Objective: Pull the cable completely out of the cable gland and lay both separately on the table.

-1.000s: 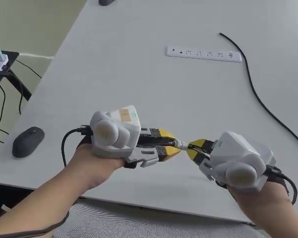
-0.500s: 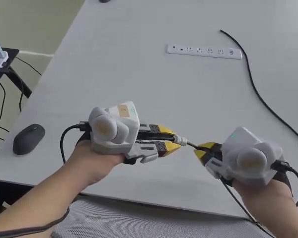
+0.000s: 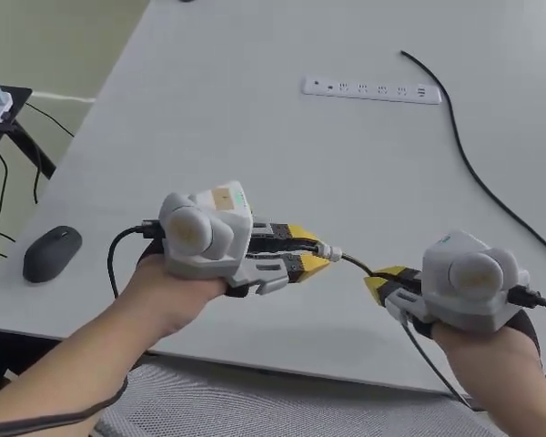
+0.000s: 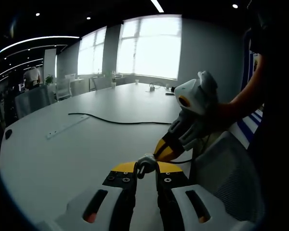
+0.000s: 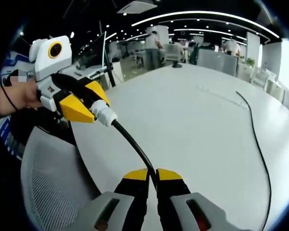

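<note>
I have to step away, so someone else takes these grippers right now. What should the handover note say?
Left gripper: shut on the white cable gland, above the table.
Right gripper: shut on the black cable, a little way from the gland.
Done: both parts gripped, cable stretched between the grippers.
Left to do: cable is still in the gland; pull it fully out, then lay each separately on the table.

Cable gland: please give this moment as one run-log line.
left gripper: shut on cable gland | right gripper: shut on cable | cable: not yet out of gland | both above table
</note>
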`<control>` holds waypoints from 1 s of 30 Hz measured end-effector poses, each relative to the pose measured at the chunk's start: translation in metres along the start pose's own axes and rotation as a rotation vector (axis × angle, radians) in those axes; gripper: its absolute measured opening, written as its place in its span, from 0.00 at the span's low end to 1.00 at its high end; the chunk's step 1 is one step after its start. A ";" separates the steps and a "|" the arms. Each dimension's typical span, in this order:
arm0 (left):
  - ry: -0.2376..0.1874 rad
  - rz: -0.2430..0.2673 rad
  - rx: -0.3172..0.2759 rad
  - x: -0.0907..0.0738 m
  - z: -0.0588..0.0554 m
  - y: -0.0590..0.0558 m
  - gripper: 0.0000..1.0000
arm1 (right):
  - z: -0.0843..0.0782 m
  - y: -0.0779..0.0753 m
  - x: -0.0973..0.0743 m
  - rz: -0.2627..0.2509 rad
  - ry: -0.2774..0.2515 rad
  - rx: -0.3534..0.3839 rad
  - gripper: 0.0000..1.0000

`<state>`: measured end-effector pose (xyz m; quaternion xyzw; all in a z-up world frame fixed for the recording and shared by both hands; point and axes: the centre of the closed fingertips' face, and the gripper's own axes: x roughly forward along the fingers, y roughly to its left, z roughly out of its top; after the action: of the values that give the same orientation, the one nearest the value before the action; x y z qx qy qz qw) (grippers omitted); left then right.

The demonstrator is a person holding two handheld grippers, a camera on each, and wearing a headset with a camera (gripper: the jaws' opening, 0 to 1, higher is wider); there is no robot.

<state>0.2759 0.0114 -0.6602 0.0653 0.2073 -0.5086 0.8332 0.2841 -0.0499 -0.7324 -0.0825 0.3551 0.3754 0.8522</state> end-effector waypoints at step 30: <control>-0.007 0.008 -0.008 0.004 0.002 -0.004 0.15 | -0.045 -0.026 -0.010 -0.049 0.082 0.152 0.00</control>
<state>0.2747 0.0053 -0.6599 0.0609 0.2061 -0.5047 0.8361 0.2731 -0.0921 -0.7616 -0.0415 0.4151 0.3228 0.8496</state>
